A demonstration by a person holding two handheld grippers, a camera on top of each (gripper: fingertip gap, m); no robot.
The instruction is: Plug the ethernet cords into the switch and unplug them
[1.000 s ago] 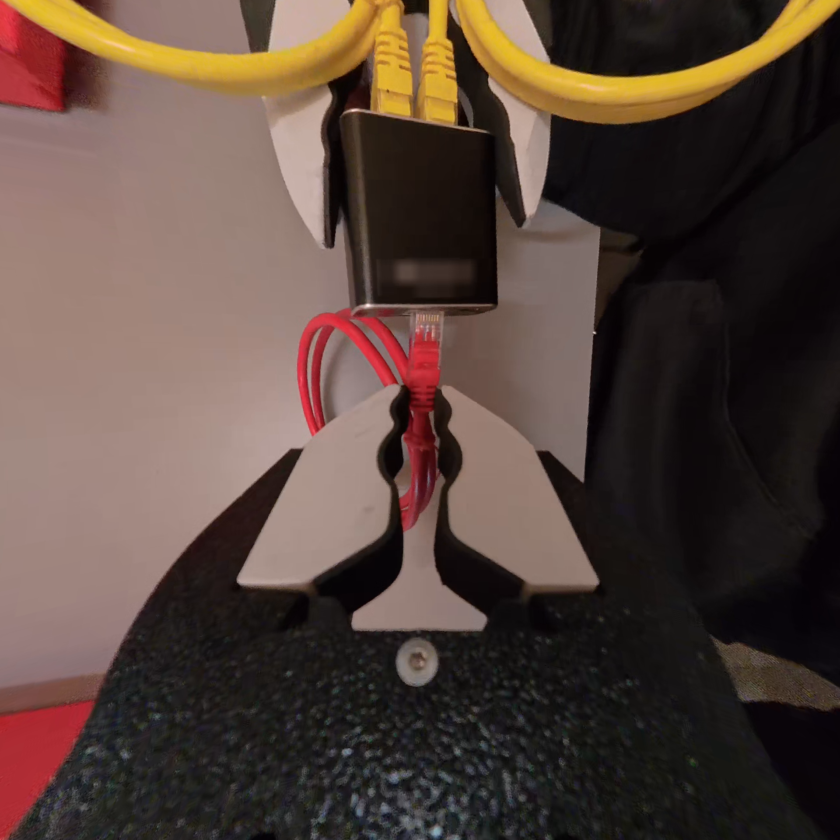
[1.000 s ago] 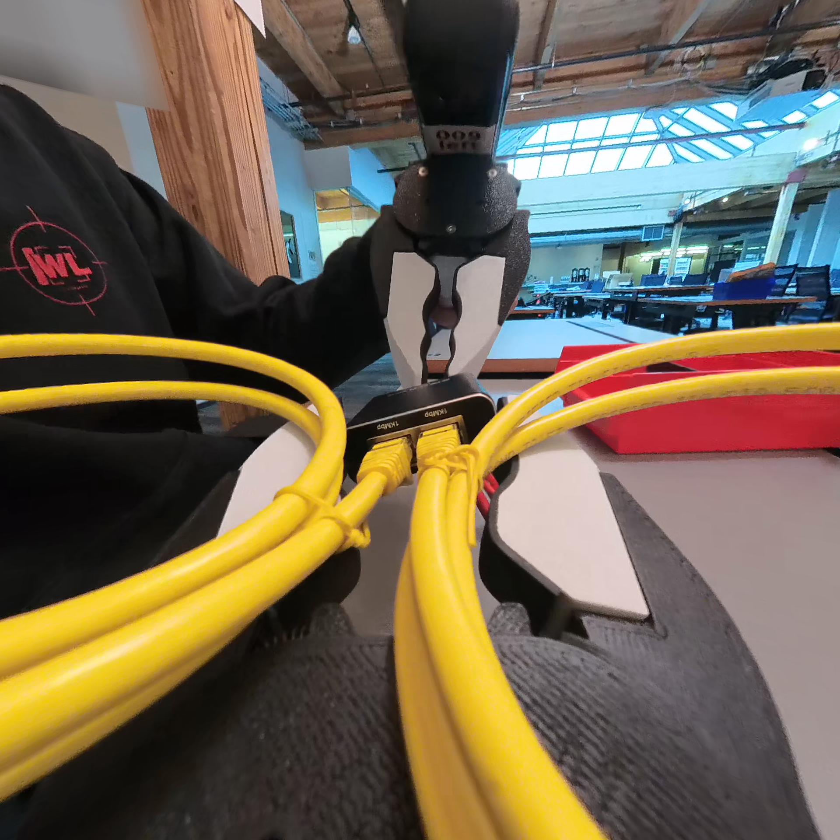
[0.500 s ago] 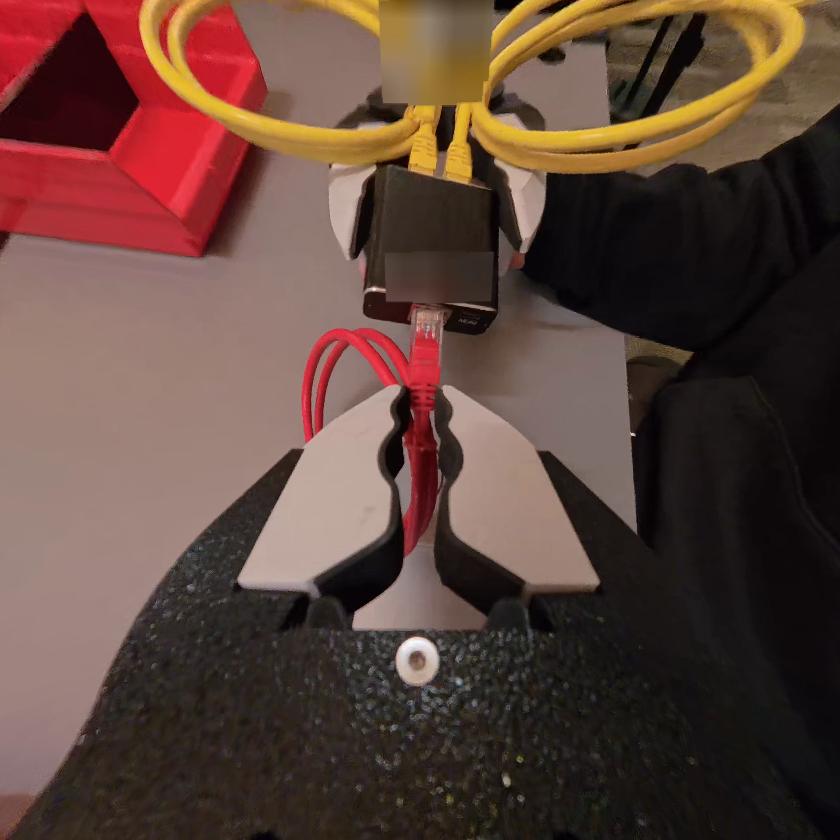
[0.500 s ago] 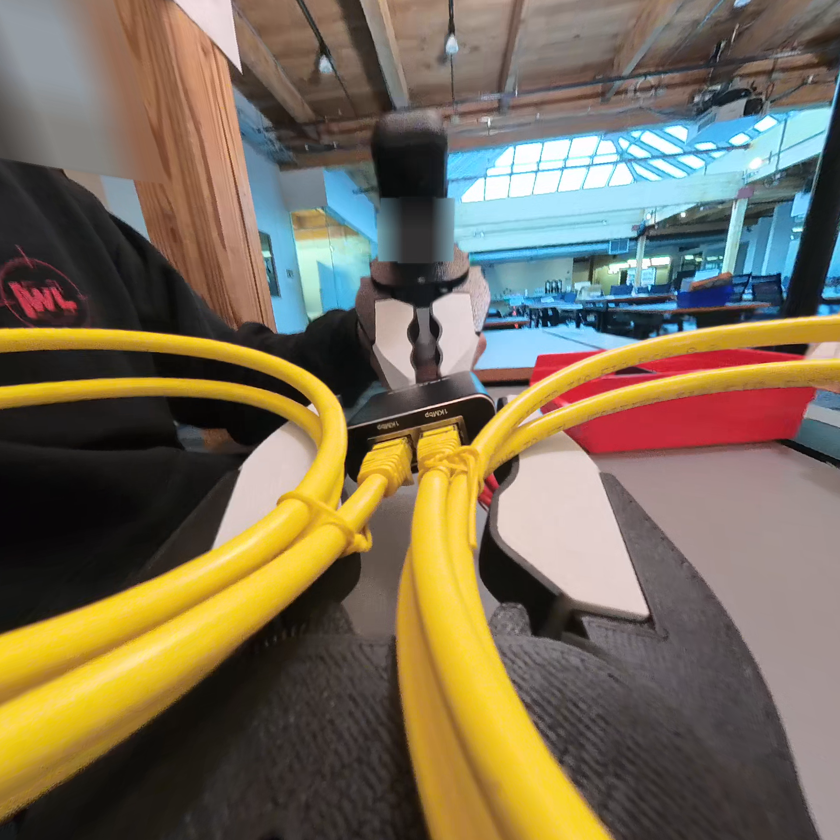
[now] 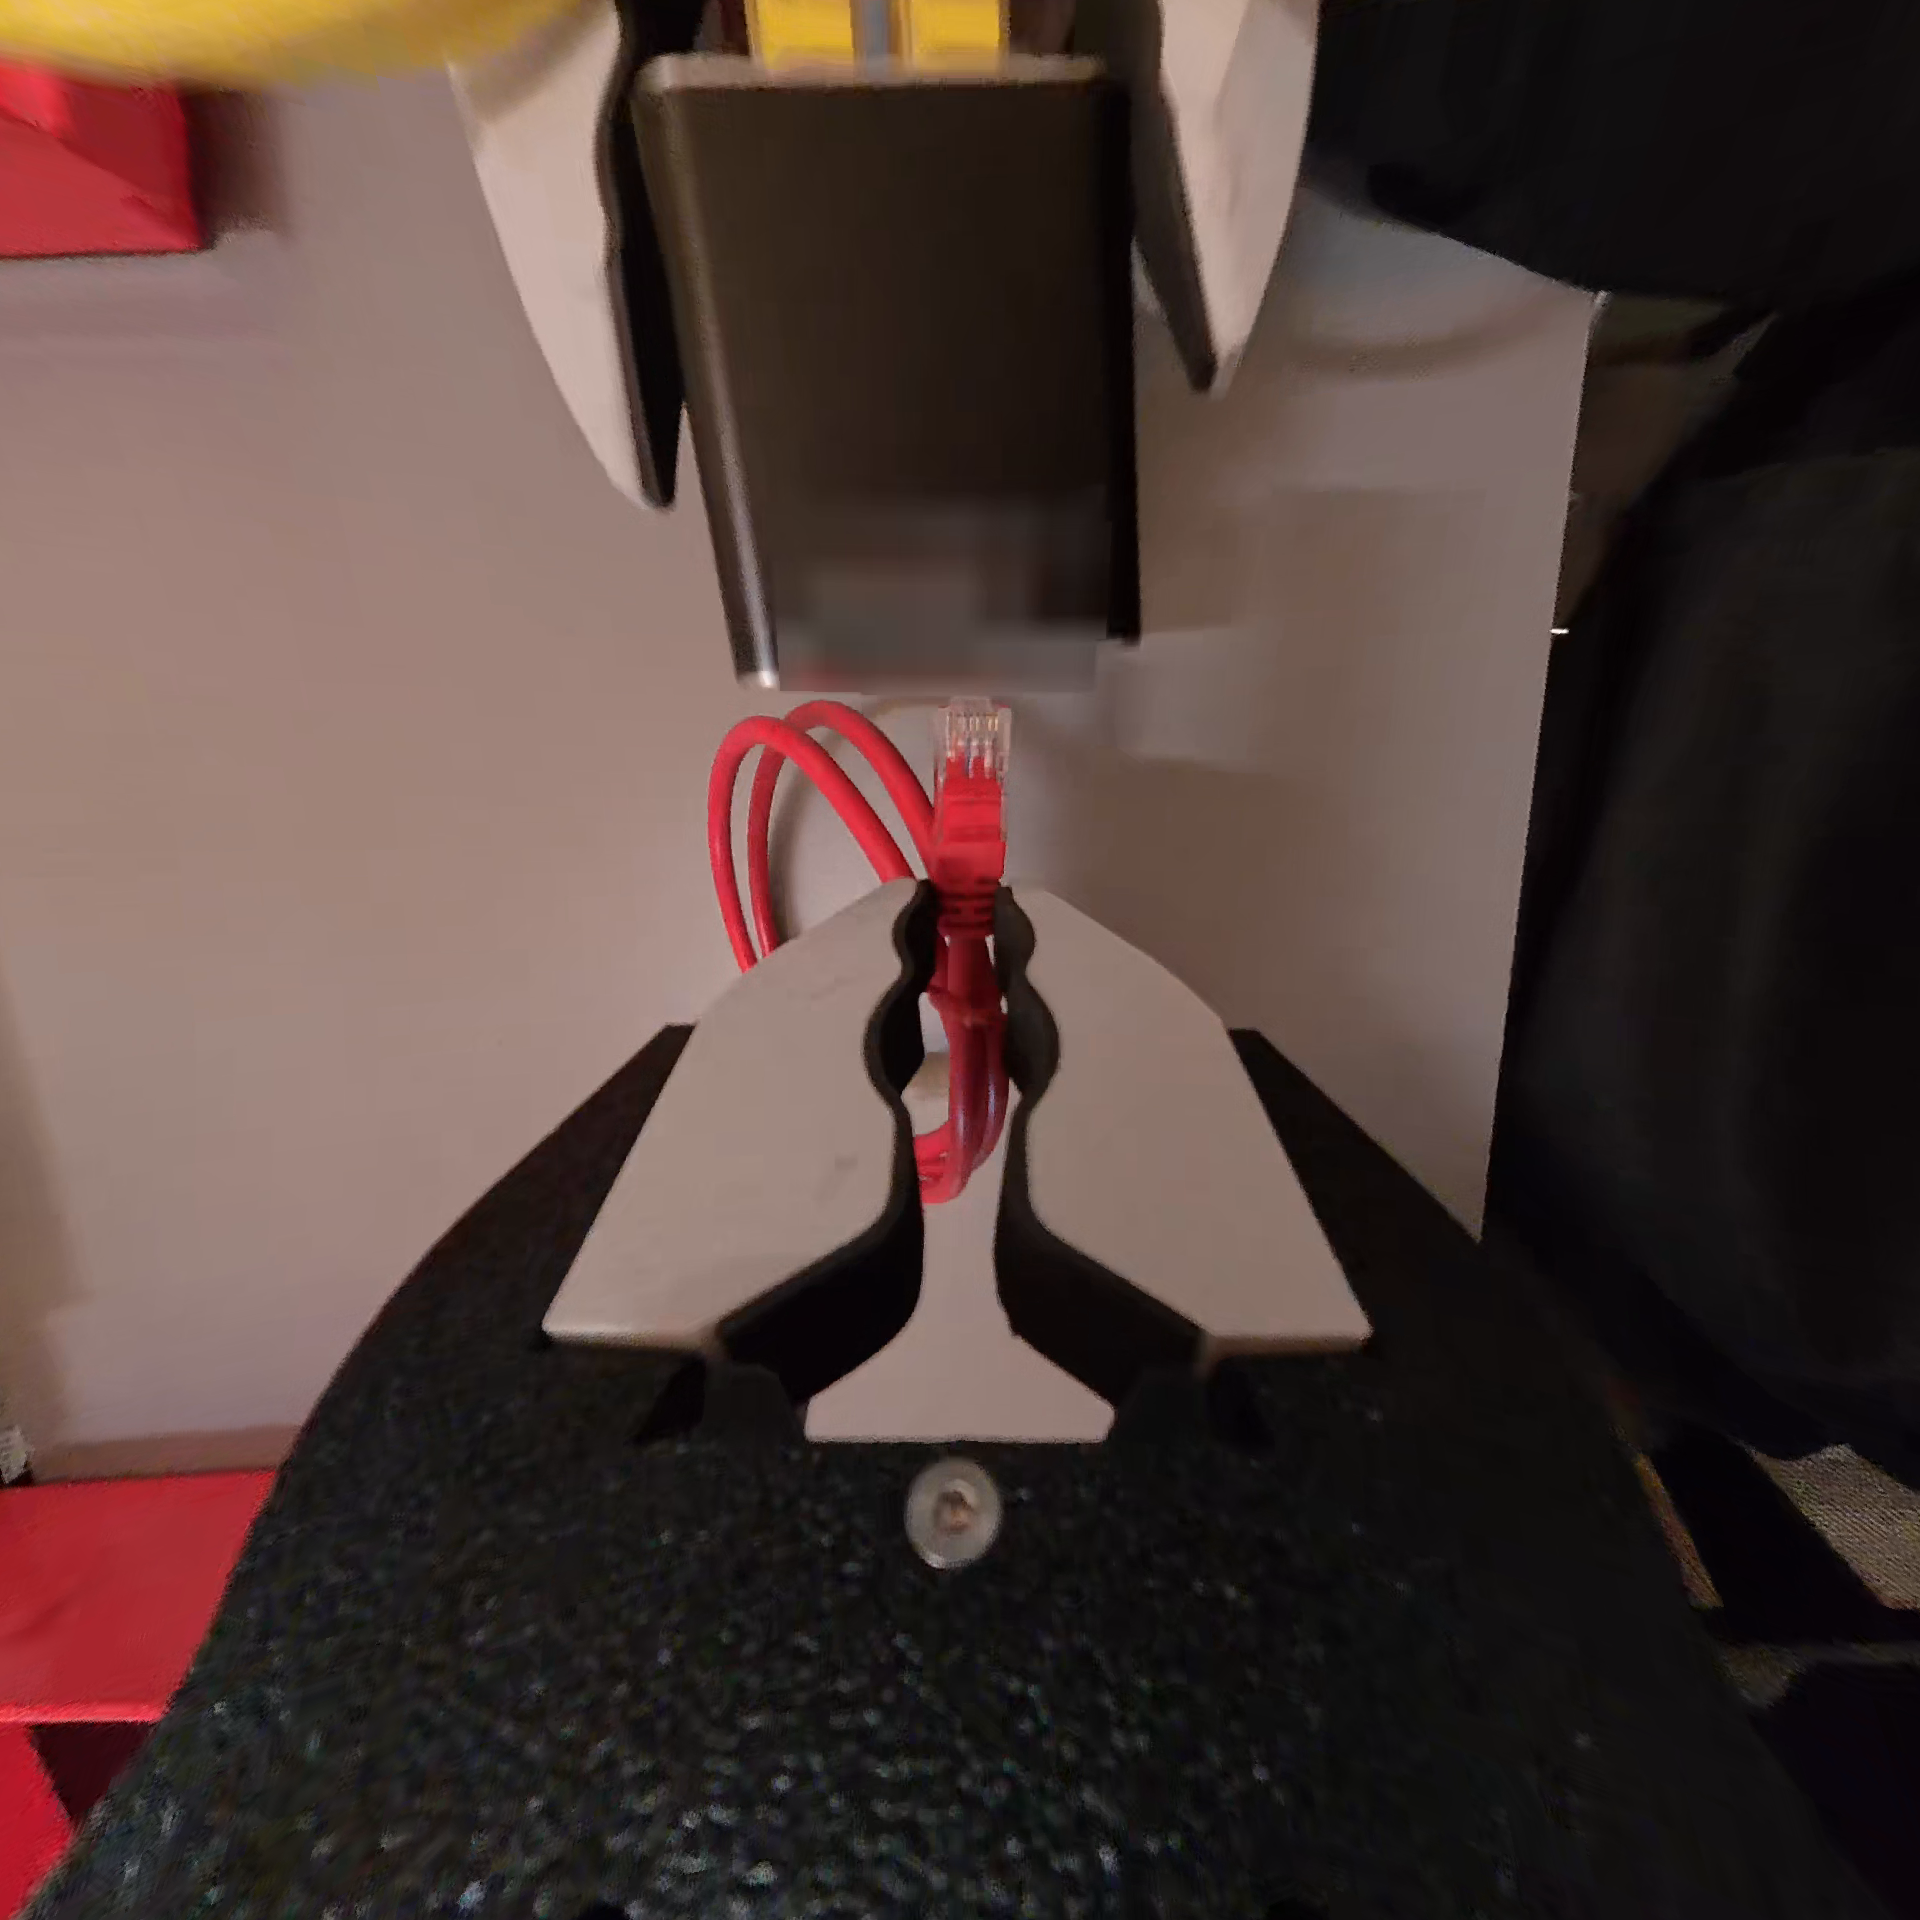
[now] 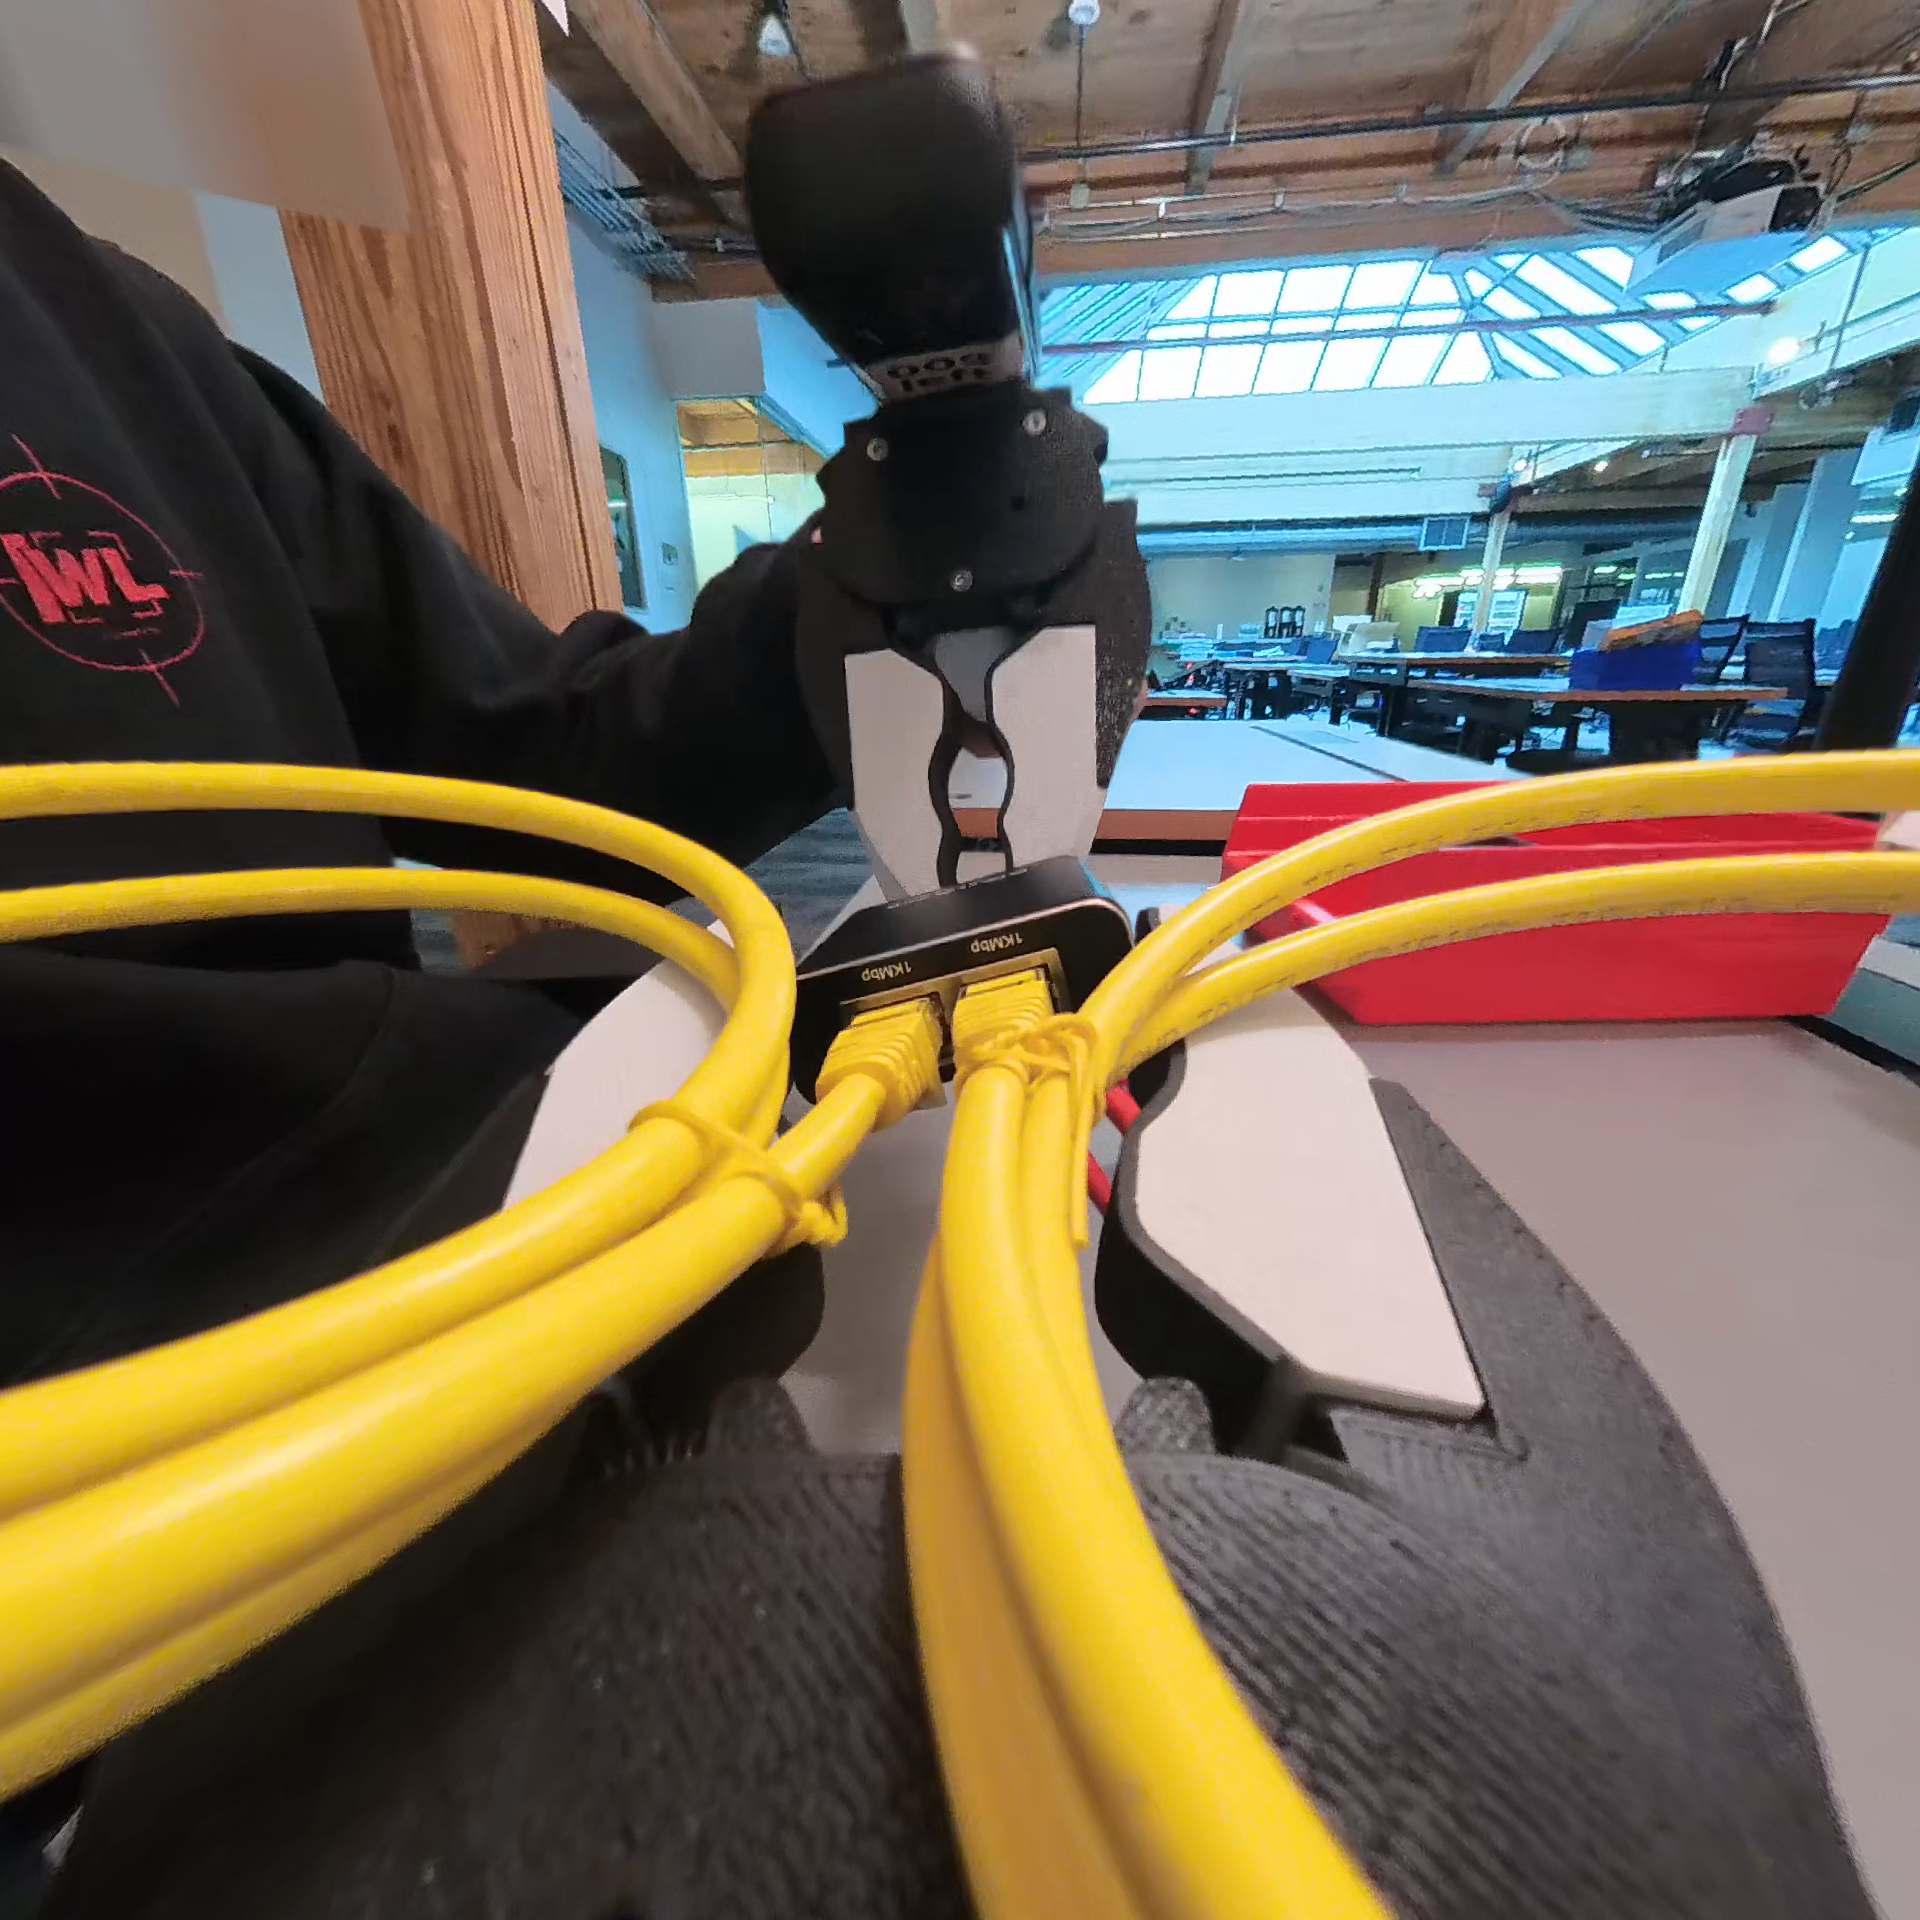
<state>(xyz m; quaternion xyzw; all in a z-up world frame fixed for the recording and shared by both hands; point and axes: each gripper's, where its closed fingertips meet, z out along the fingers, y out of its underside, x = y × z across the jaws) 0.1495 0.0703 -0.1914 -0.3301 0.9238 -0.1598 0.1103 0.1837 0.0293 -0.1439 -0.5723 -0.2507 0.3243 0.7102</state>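
red cord (image 5: 968,831) plug apparently just outside switch (image 5: 914,364)

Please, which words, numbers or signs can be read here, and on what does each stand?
I do not copy writing; only where it stands.
switch: small pale print above each port.
sweatshirt: red emblem on the chest.
left gripper: marking on a grey band.
Left wrist view: none readable.

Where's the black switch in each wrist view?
Left wrist view: switch top centre, ahead of the red cord's plug.
Right wrist view: switch centre, two yellow plugs in its near face.
Shared landmark: red bin.
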